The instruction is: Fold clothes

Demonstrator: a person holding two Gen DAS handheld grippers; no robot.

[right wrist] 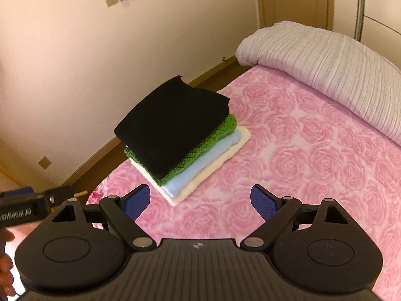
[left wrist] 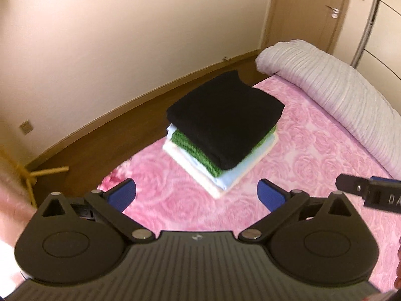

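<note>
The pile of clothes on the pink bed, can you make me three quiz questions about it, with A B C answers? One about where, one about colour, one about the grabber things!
1. Where is the pile of clothes?
A. On the floor
B. On the pink bed cover, near its edge by the wall
C. On top of the rolled grey duvet

2. What colour is the top piece?
A. Black
B. Green
C. Light blue

3. How are the left gripper and the right gripper?
A. Both shut on cloth
B. One open, one shut
C. Both open and holding nothing

Answers:
1 B: the pile sits on the rose-patterned cover, apart from the duvet.
2 A: black lies over green, light blue and cream layers.
3 C: each pair of blue pads is spread wide with only bed between them.
</note>
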